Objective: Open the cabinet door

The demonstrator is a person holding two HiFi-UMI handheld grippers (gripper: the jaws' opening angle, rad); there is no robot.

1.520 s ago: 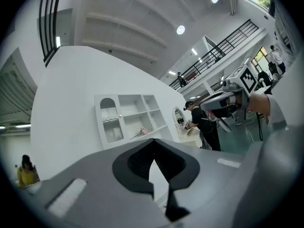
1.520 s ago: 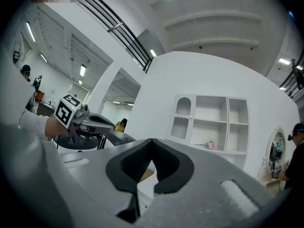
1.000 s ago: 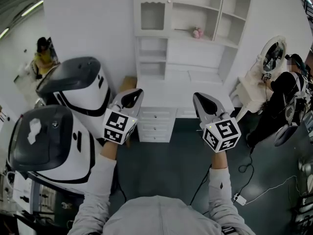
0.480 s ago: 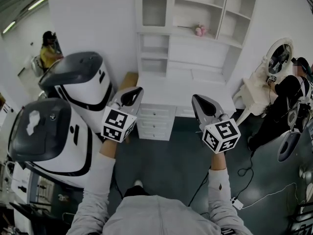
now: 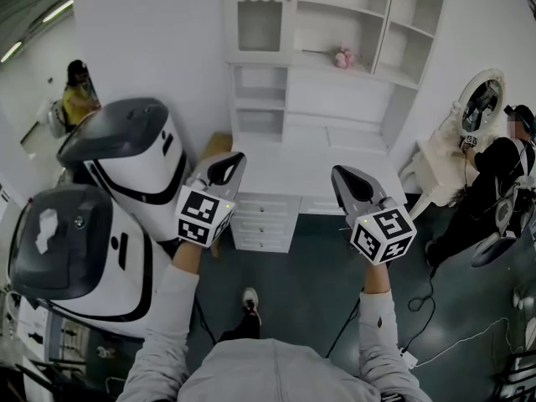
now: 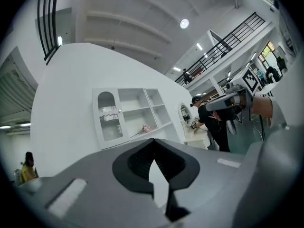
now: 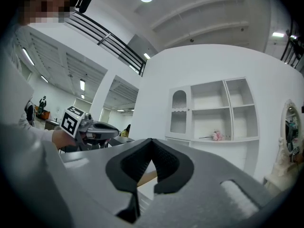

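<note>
While I hold both grippers level, short of the white cabinet [image 5: 335, 99], the jaws of my left gripper [image 5: 235, 161] and right gripper [image 5: 339, 175] are pressed together, empty. At the cabinet's far upper left, the arched cabinet door [image 5: 254, 25] stands closed, well apart from both grippers.

On my feed the person is wearing a light grey long-sleeved top [image 5: 276, 373], sleeves running right to the wrists. The left gripper [image 5: 235, 159] and right gripper [image 5: 338, 174] are showing smooth grey shells with black ribbed insides, each carrying a black-and-white marker cube [image 5: 203, 216]. A thin black cable [image 5: 342, 332] is trailing under the right one.
</note>
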